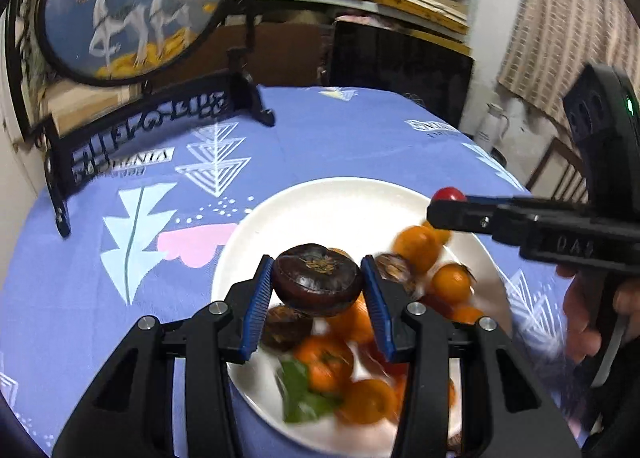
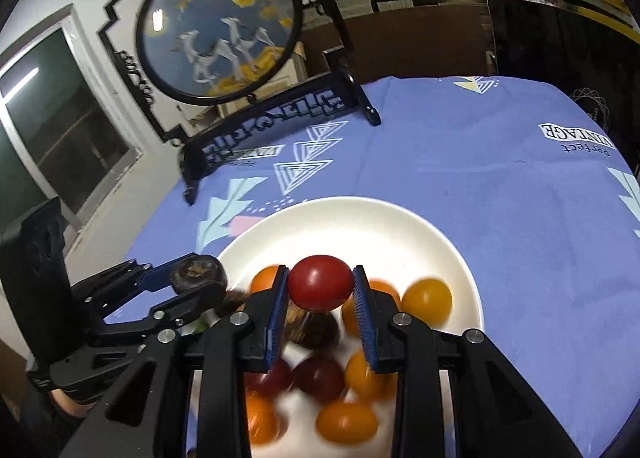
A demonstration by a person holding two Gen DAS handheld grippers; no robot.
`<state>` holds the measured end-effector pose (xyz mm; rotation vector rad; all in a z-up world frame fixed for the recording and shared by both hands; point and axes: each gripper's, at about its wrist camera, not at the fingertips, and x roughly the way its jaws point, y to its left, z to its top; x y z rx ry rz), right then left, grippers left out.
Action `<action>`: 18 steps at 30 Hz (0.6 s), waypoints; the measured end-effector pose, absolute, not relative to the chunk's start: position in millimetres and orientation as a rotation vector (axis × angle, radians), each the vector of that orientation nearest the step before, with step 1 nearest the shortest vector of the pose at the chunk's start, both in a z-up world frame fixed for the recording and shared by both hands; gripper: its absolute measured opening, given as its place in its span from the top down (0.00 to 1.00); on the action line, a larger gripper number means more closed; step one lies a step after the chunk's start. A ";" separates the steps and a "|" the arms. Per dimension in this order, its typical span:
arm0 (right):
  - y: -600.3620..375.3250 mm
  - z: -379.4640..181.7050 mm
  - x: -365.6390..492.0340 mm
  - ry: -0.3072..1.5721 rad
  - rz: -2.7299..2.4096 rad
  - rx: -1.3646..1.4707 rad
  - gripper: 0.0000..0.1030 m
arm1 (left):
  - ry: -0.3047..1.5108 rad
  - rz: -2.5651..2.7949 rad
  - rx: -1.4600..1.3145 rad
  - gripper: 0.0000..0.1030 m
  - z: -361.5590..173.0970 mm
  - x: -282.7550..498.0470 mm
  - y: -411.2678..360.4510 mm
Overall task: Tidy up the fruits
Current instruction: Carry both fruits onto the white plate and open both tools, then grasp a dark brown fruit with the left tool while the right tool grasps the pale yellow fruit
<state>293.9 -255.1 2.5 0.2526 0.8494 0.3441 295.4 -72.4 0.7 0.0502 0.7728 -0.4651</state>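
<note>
Your left tool [image 1: 318, 284] pinches a dark chestnut-like fruit [image 1: 318, 278] above the plate's [image 1: 320, 197] left side; your right tool [image 2: 320, 292] pinches a red tomato [image 2: 320, 286] above its centre, both fruits lifted clear of the pile.

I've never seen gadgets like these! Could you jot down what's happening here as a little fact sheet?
Left hand-held gripper: shut on a dark brown chestnut-like fruit, held above the plate
Right hand-held gripper: shut on a red cherry tomato, held above the plate
Plate: white, holding orange, red and dark brown fruits
Surface: blue patterned tablecloth
Behind: round painted screen on a black stand
</note>
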 end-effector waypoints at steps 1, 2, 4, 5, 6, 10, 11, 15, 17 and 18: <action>-253.8 0.5 299.1 0.851 0.345 0.256 0.68 | 0.784 -0.464 0.029 0.58 -1.9 302.1 -69.5; -252.9 0.2 302.5 0.844 0.343 0.255 0.68 | 0.792 -0.451 0.004 0.53 -4.4 308.0 -65.4; -252.9 2.5 303.7 0.820 0.340 0.253 0.62 | 0.797 -0.437 -0.038 0.40 -6.5 311.6 -58.3; -253.8 3.8 301.6 0.816 0.341 0.253 0.62 | 0.790 -0.427 -0.054 0.37 -5.8 310.7 -54.6; -253.4 5.1 299.1 0.813 0.343 0.247 0.62 | 0.786 -0.425 -0.059 0.37 -4.5 308.7 -52.9; -256.5 11.7 270.9 0.795 0.348 0.228 0.62 | 0.777 -0.463 -0.061 0.35 4.2 285.0 -52.1; -257.9 13.2 261.9 0.793 0.353 0.228 0.62 | 0.774 -0.474 -0.043 0.32 5.8 273.1 -53.6; -267.2 12.5 208.2 0.783 0.380 0.241 0.57 | 0.747 -0.542 0.083 0.30 4.2 211.0 -62.3; -273.1 8.8 185.8 0.785 0.386 0.259 0.56 | 0.749 -0.579 0.160 0.30 -4.4 175.3 -65.4; -276.8 5.4 172.7 0.788 0.389 0.271 0.56 | 0.755 -0.593 0.176 0.30 -9.1 162.2 -64.7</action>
